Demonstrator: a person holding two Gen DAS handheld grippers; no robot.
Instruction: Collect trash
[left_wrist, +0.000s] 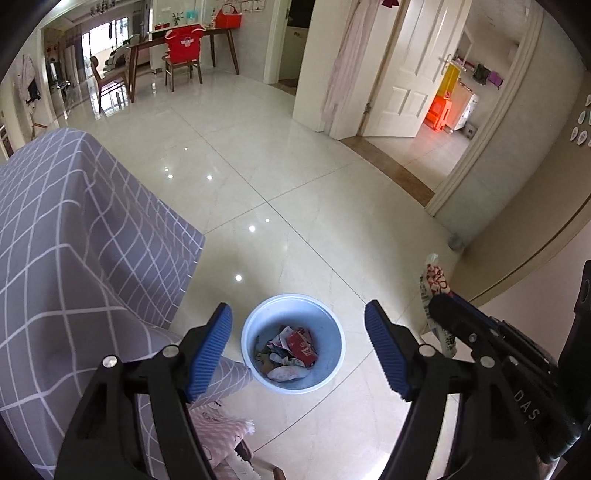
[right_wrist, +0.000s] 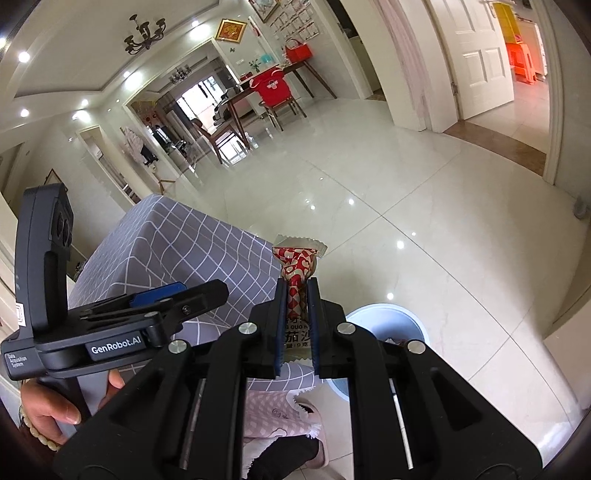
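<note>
A pale blue trash bin (left_wrist: 334, 334) stands on the tiled floor, holding several crumpled wrappers (left_wrist: 291, 349). My left gripper (left_wrist: 298, 328) is open and empty, its blue pads spread either side of the bin from above. My right gripper (right_wrist: 298, 291) is shut on a red-and-white snack wrapper (right_wrist: 297, 264), which sticks up between the pads. The same wrapper (left_wrist: 436, 280) and right gripper (left_wrist: 448, 306) show at the right of the left wrist view, right of the bin. In the right wrist view the bin's rim (right_wrist: 384, 314) lies below and right of the wrapper.
A table with a grey checked cloth (left_wrist: 74, 229) stands left of the bin and also shows in the right wrist view (right_wrist: 177, 251). A pink slippered foot (right_wrist: 280, 417) is below. An open white door (left_wrist: 406, 74) and a dining table with chairs (left_wrist: 177, 48) are farther off.
</note>
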